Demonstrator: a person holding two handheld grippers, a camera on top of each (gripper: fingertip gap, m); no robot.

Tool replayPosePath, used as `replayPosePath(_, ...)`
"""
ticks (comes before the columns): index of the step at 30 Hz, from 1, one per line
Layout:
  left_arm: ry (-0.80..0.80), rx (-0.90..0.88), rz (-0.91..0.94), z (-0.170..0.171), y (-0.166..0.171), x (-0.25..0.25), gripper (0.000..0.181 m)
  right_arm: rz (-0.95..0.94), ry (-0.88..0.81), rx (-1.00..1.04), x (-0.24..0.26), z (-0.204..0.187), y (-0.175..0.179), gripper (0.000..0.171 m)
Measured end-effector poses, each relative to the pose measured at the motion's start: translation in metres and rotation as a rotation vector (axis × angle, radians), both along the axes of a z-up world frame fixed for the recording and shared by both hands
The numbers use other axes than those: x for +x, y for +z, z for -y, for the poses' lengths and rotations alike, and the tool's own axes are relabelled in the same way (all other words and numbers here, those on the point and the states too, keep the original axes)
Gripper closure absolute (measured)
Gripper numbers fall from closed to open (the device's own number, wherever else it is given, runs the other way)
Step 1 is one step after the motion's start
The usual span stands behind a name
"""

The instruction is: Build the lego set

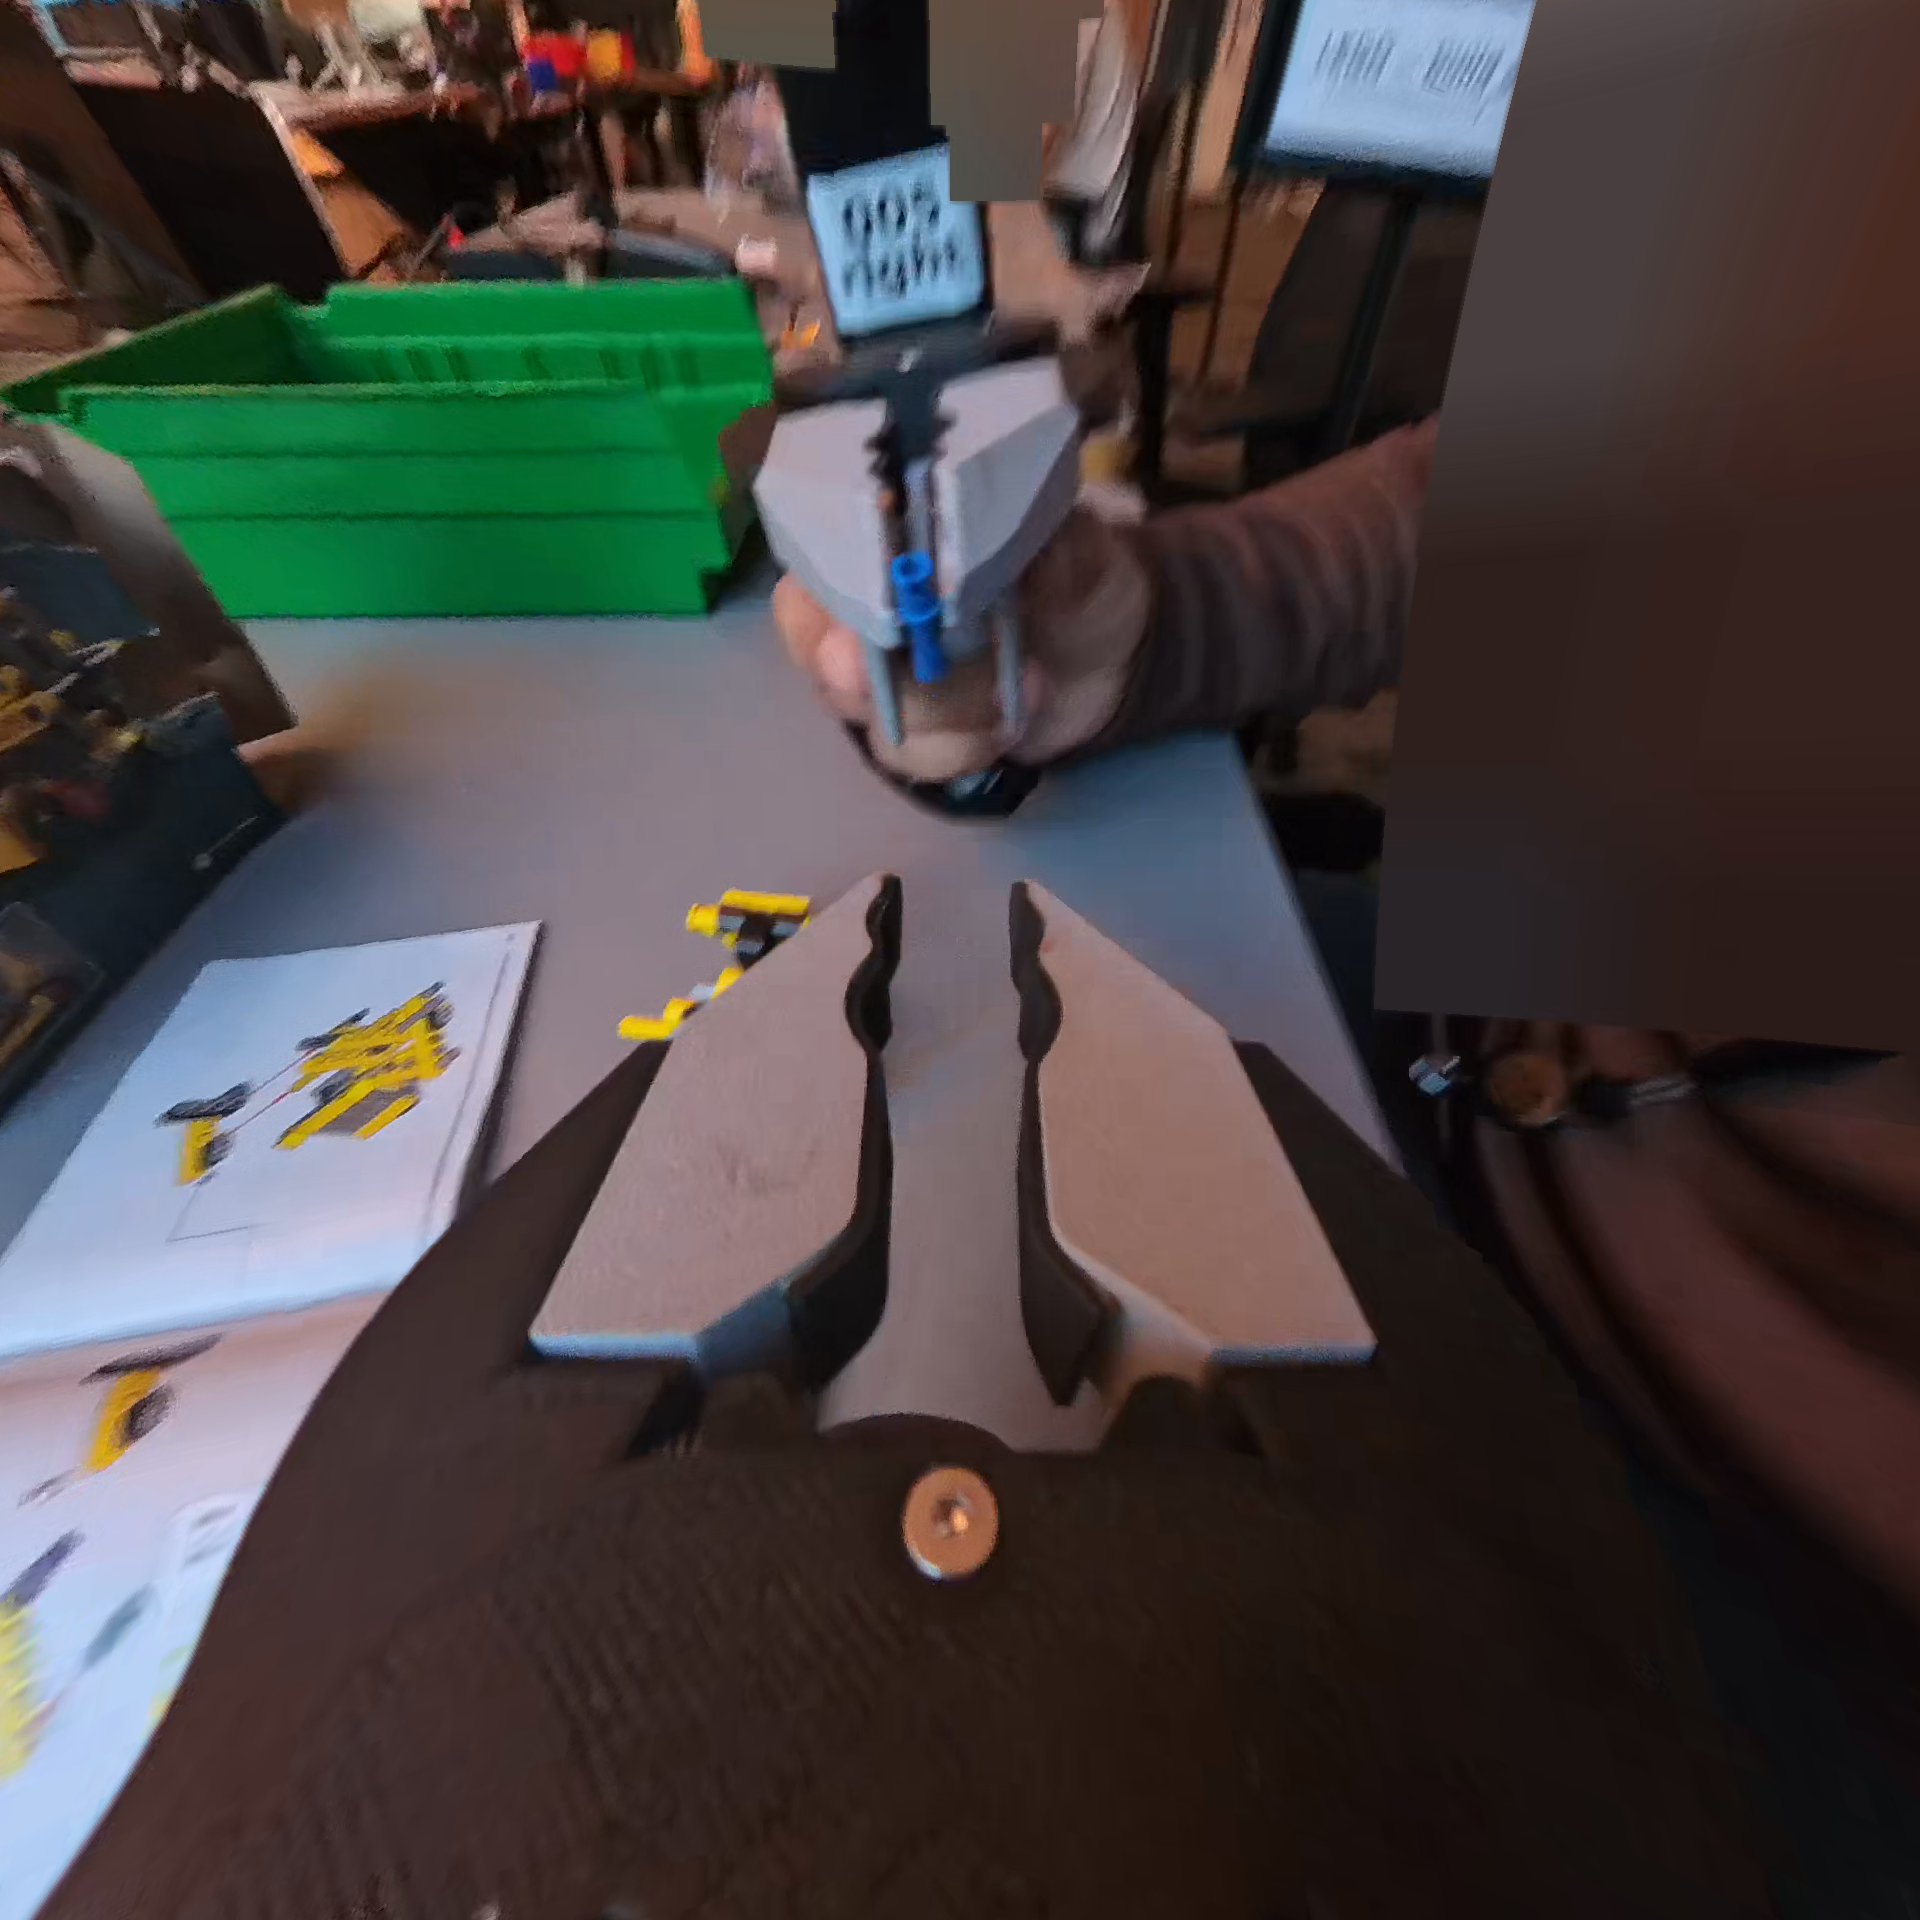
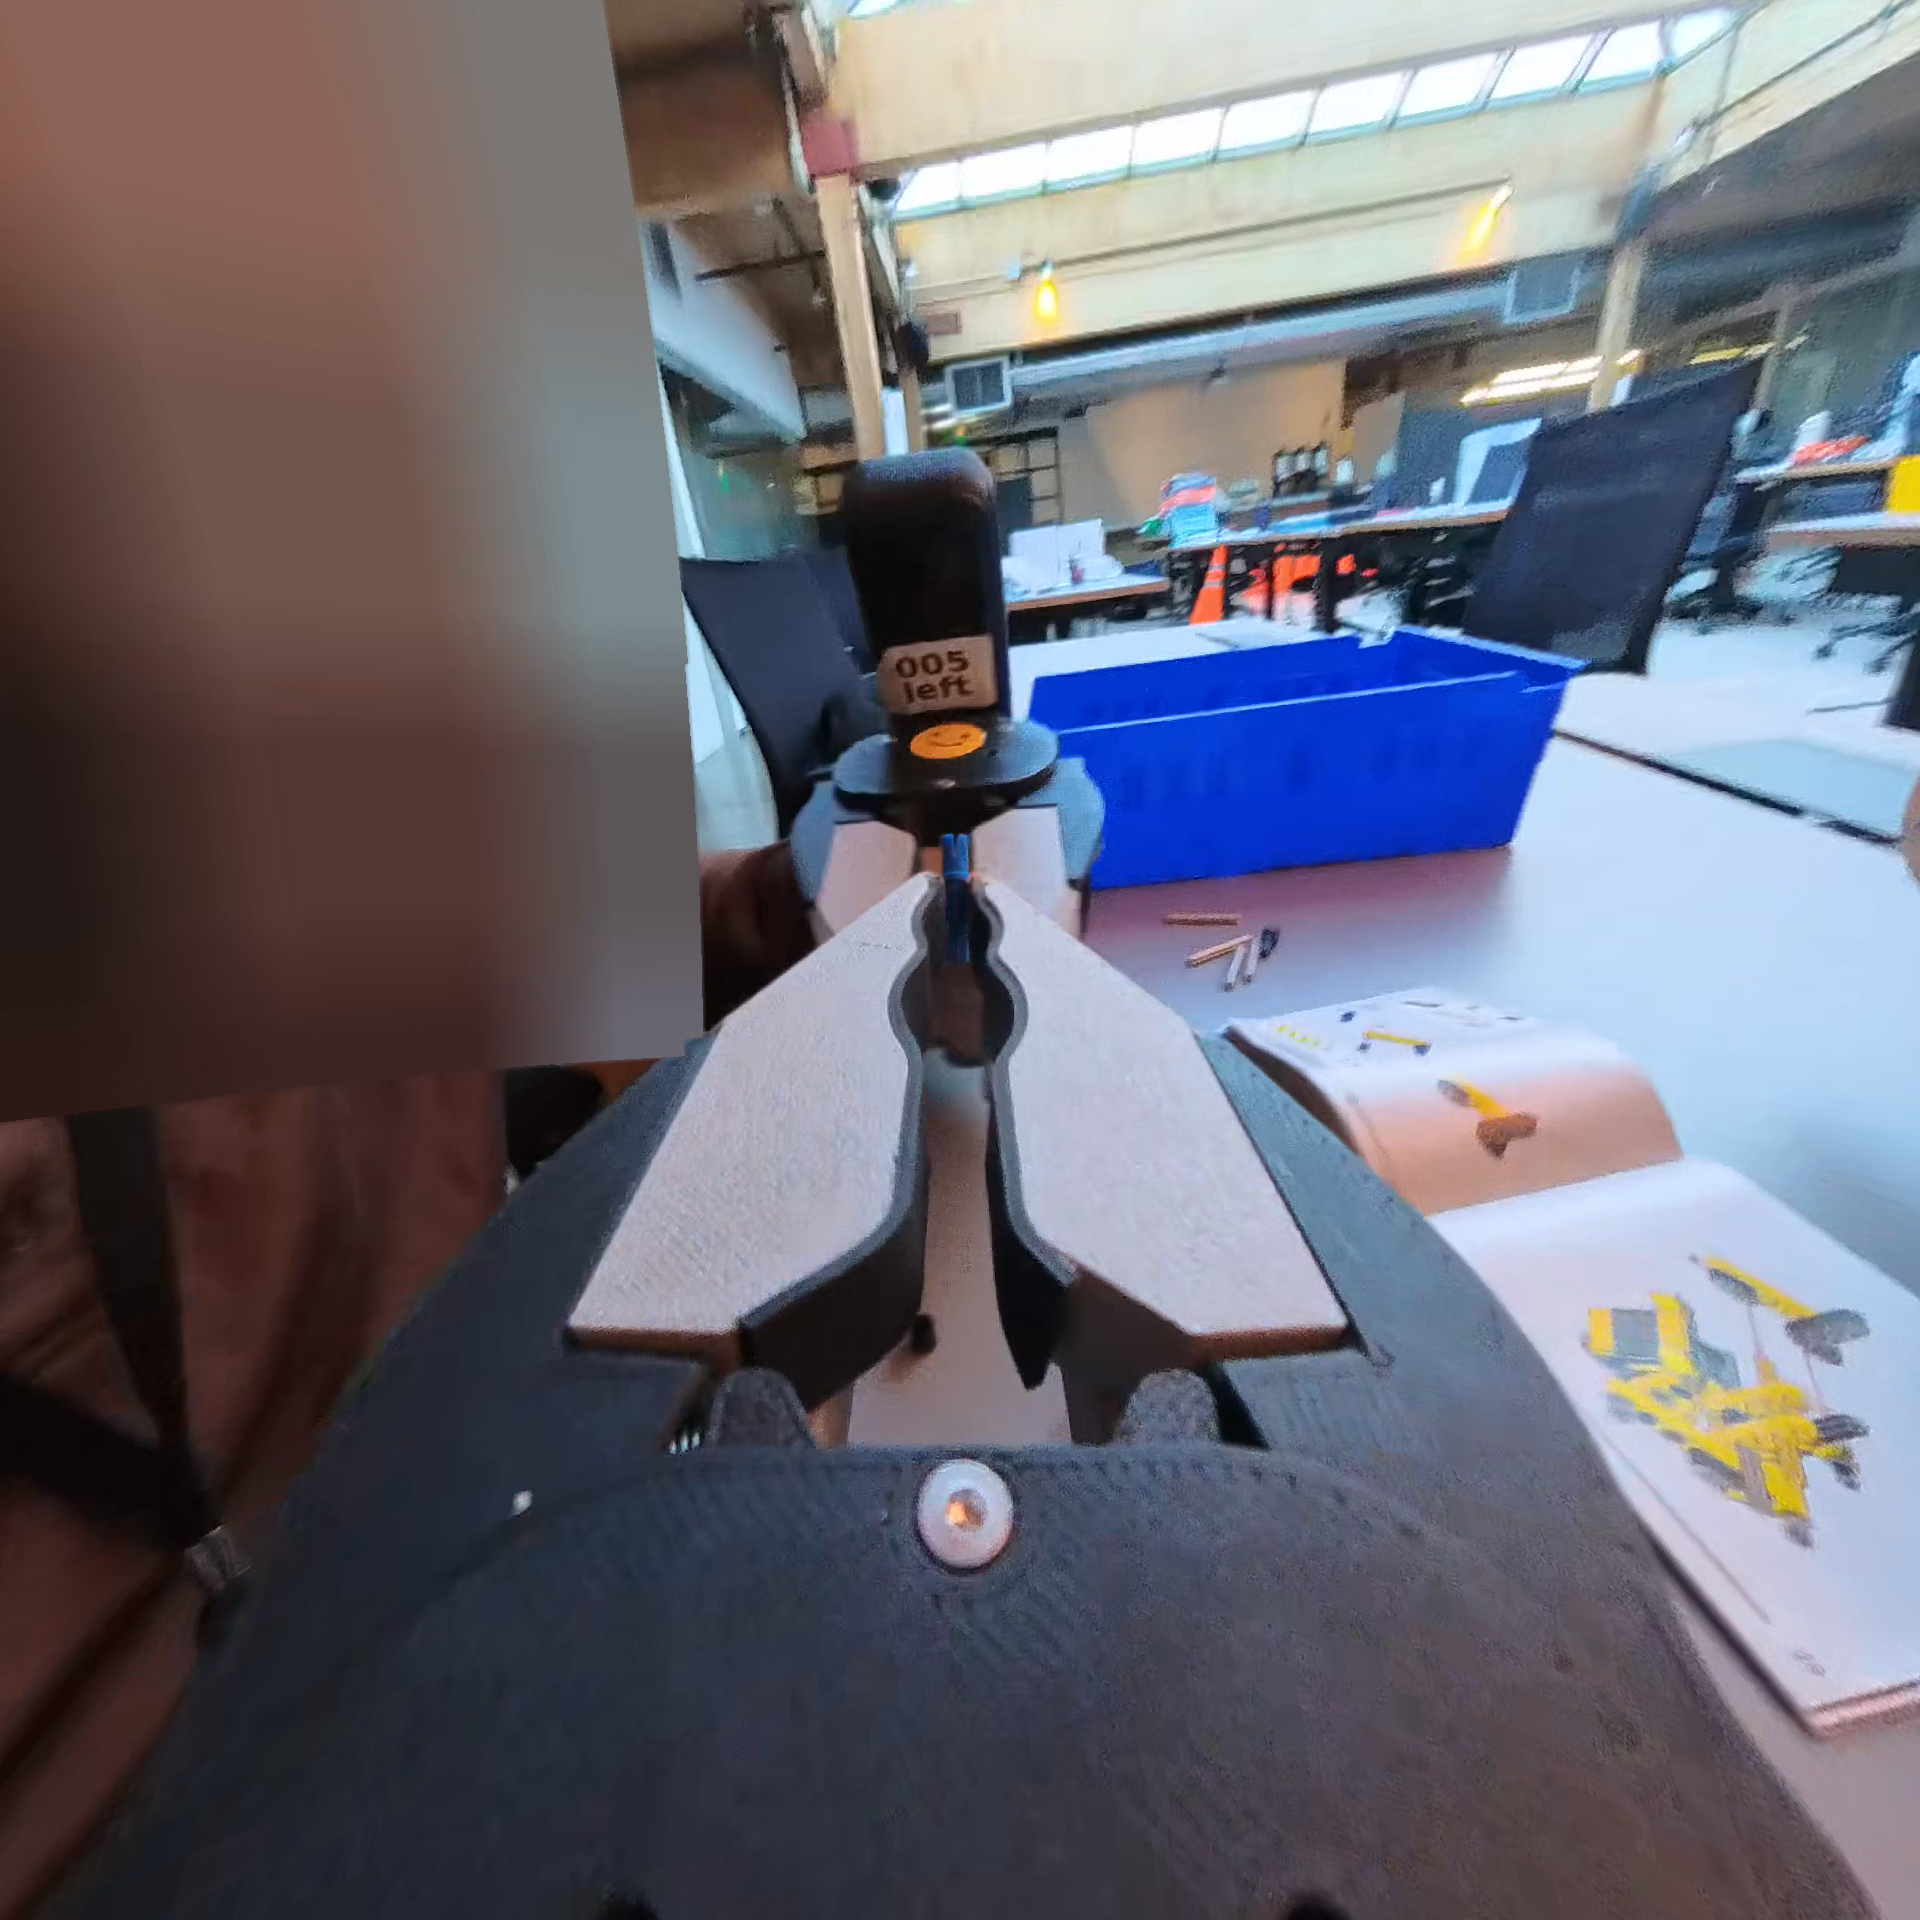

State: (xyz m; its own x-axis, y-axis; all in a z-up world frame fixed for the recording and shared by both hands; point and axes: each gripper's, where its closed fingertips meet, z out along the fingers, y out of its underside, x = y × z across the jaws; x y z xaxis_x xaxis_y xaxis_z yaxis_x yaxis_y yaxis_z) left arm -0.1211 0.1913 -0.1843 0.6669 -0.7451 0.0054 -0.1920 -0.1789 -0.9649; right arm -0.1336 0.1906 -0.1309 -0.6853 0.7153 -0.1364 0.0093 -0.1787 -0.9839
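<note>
Pin (image 1: 916,615), blue, pinched at tips of my right hand-held gripper (image 2: 956,914), raised above table (image 1: 623,748); left hand-held gripper (image 1: 954,914) open, empty. Risk: shallow grip, pin twists out during handover

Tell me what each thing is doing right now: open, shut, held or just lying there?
Left gripper: open, empty.
Right gripper: shut on the blue pin.
Instruction booklet: lying open on the table.
Yellow lego assembly: resting on the table, untouched.
Green bin: upright, contents hidden.
Blue bin: upright, contents hidden.
</note>
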Motion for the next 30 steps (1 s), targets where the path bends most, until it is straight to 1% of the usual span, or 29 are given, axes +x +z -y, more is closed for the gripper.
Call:
replayPosePath(2,-0.027,0.008,0.161,0.002,0.02,0.005,0.163,-0.03,-0.06,0.05,-0.005,-0.006,0.001,0.171)
replayPosePath(4,0.006,0.02,0.265,-0.002,0.033,-0.001,0.162,-0.058,-0.118,0.156,-0.005,-0.008,-0.003,0.171)
replayPosePath(6,0.069,0.037,0.298,-0.007,0.038,-0.014,0.162,-0.084,-0.183,0.267,-0.005,-0.009,-0.008,0.171)
replayPosePath(8,0.095,0.045,0.336,-0.008,0.042,-0.023,0.163,-0.11,-0.223,0.361,-0.005,-0.006,-0.012,0.171)
replayPosePath(11,0.055,-0.007,0.403,-0.007,0.042,-0.021,0.168,-0.111,-0.275,0.46,-0.01,-0.003,-0.019,0.171)
replayPosePath(14,0.035,-0.056,0.399,-0.007,0.034,-0.016,0.167,-0.108,-0.309,0.509,-0.013,-0.002,-0.023,0.171)
replayPosePath(18,0.049,-0.04,0.369,-0.009,0.031,-0.017,0.17,-0.094,-0.336,0.522,-0.015,-0.005,-0.025,0.171)
replayPosePath(19,0.061,-0.039,0.364,-0.01,0.031,-0.018,0.171,-0.084,-0.344,0.527,-0.016,-0.006,-0.027,0.171)
replayPosePath(20,0.077,-0.028,0.363,-0.01,0.031,-0.022,0.179,-0.077,-0.35,0.532,-0.017,-0.007,-0.028,0.171)
replayPosePath(23,0.085,-0.044,0.35,-0.011,0.027,-0.023,0.179,-0.071,-0.367,0.572,-0.018,-0.008,-0.031,0.171)
replayPosePath(26,0.112,-0.055,0.3,-0.013,0.02,-0.025,0.179,-0.047,-0.386,0.623,-0.02,-0.01,-0.039,0.171)
replayPosePath(30,0.162,-0.116,0.199,-0.017,0.002,-0.029,0.179,0.045,-0.386,0.658,-0.026,-0.013,-0.058,0.17)
